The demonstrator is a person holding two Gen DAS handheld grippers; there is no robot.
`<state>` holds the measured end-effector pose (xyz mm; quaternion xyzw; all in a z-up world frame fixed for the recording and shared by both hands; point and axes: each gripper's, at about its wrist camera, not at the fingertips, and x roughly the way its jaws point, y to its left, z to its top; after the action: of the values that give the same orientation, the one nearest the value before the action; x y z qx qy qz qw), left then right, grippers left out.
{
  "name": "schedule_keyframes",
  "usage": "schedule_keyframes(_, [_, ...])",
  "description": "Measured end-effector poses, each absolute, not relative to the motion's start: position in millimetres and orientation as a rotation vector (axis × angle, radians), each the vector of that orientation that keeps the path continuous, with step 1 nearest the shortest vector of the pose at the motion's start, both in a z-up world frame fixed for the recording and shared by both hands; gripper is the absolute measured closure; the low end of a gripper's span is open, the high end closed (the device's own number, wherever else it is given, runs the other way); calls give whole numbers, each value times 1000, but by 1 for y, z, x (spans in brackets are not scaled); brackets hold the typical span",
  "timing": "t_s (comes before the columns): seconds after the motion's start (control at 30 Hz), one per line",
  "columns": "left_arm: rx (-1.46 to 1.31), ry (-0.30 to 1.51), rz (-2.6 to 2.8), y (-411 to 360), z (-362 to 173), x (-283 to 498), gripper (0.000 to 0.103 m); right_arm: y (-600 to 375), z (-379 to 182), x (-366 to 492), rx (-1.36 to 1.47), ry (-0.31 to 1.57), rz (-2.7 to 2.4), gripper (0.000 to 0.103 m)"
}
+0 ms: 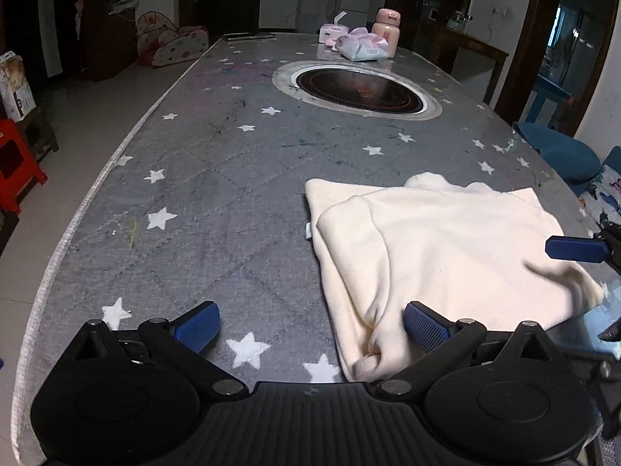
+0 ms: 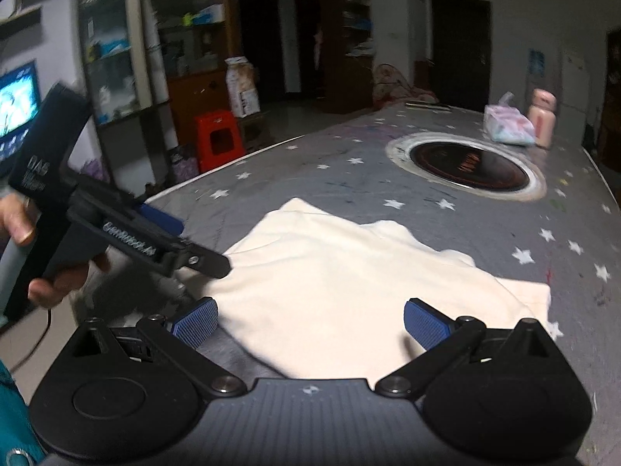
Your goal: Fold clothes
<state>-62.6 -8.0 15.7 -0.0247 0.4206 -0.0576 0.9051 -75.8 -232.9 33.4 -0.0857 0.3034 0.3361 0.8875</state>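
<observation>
Left wrist view shows a cream garment lying on a grey star-printed table cover, on the near side of a round black inset burner sunk in the table's middle. The garment lies partly doubled over itself, one layer on top of another with an uneven outline, so it looks part-folded rather than a neat finished stack; whether more folds are due cannot be told. The left gripper sits at the garment's near edge with its blue fingers spread wide, one over bare cover and one against the cloth, gripping nothing. The right gripper also stands spread wide and empty, low over the near edge of the garment, likely placed to take or smooth an edge. A person's hand holds the left gripper's handle. Beyond the burner stand a pink bottle and tissue packs, well clear of the garment.
</observation>
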Motion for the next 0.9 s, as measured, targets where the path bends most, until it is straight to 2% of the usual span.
schedule_keyframes(0.4, [-134,879,-76,15,17,-65,0,-185,32,-101,-360,594,791,1])
schedule_keyframes(0.57, [-179,875,-33,27,18,-60,0,-170,30,-104,-423,598,819,13])
schedule_keyframes(0.7, [-221,874,-44,31,20,-56,0,-158,27,-102,-470,599,830,27])
schedule_keyframes(0.83, [-275,882,-66,32,18,-50,0,-144,26,-103,-542,569,848,46])
schedule_keyframes(0.9, [-317,893,-76,33,17,-47,0,-138,25,-103,-571,567,854,52])
